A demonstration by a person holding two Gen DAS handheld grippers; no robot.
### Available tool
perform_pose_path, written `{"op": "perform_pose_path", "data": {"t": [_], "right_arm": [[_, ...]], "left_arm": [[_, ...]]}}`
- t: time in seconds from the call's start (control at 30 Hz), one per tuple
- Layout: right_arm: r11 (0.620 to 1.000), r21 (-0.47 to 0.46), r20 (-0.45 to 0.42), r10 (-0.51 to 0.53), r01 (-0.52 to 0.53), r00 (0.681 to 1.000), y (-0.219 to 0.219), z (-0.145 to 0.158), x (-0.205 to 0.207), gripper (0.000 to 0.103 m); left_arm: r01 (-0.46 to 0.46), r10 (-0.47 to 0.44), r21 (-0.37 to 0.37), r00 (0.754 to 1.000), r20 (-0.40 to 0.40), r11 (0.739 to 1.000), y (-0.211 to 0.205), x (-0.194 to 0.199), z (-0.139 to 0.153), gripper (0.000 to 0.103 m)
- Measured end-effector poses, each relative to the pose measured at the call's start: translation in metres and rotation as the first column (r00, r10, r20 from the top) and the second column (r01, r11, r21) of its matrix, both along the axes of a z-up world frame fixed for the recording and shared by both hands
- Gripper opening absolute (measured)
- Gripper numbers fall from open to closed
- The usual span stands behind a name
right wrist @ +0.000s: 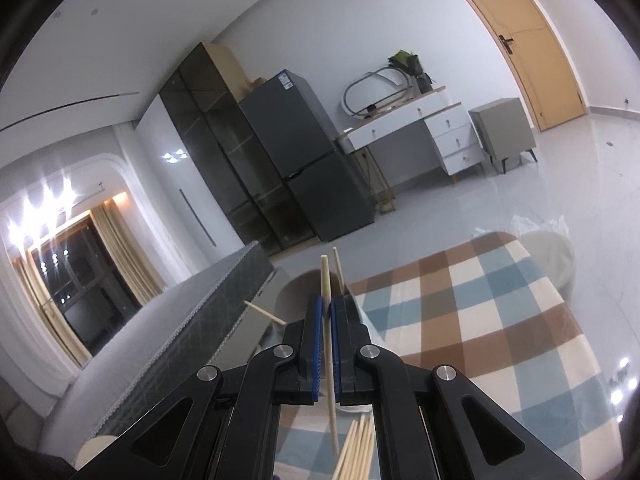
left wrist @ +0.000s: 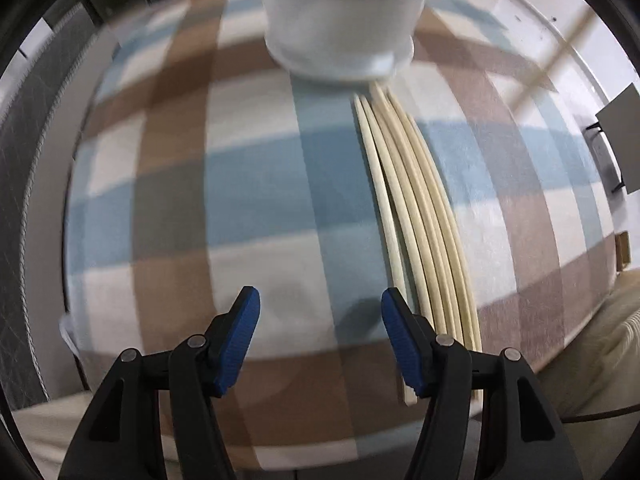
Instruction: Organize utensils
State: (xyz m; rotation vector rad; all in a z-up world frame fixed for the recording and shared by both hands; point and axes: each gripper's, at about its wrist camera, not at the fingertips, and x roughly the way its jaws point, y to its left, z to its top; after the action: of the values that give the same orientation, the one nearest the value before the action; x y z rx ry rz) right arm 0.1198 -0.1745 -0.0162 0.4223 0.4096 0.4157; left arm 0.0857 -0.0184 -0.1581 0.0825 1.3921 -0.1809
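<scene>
— Over the checked cloth (left wrist: 248, 184) on the table, what were the left tongs (left wrist: 320, 344) doing?

— Pointing down with jaws apart and nothing between them, just left of the chopsticks (left wrist: 416, 216) lying side by side below the white cup (left wrist: 340, 20).

— And the right tongs (right wrist: 327, 344)?

— Clamped on several chopsticks (right wrist: 326, 320), held above the table's edge.

— Which step, then?

— Gathering, I judged. Next the left would need to shift over the bundle and close.

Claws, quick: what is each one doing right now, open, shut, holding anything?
Left claw: open, nothing between its pads, above the checked cloth.
Right claw: shut on chopsticks.
</scene>
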Motion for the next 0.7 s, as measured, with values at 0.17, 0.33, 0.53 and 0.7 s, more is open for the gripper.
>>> {"op": "perform_pose_path", "data": {"t": [0.17, 0.33, 0.53, 0.7], "right_arm": [[1.0, -0.013, 0.013, 0.014, -0.014, 1.0, 0.002, 0.002, -0.004, 0.004], [0.999, -0.033, 0.013, 0.015, -0.015, 1.0, 0.002, 0.001, -0.005, 0.004], [0.999, -0.053, -0.02, 0.006, -0.007, 1.0, 0.0, -0.006, -0.003, 0.004], [0.998, -0.061, -0.023, 0.007, -0.009, 1.0, 0.002, -0.007, -0.004, 0.004]], "left_arm": [[-0.047, 0.047, 0.002, 0.999, -0.027, 0.999, -0.001, -0.004, 0.013, 0.058], [-0.064, 0.064, -0.042, 0.998, -0.008, 0.997, 0.001, -0.007, 0.021, 0.058], [-0.058, 0.059, 0.021, 0.998, -0.011, 0.998, -0.001, -0.006, 0.004, 0.058], [-0.081, 0.081, 0.009, 0.996, -0.025, 0.997, 0.007, -0.002, 0.003, 0.058]]}}
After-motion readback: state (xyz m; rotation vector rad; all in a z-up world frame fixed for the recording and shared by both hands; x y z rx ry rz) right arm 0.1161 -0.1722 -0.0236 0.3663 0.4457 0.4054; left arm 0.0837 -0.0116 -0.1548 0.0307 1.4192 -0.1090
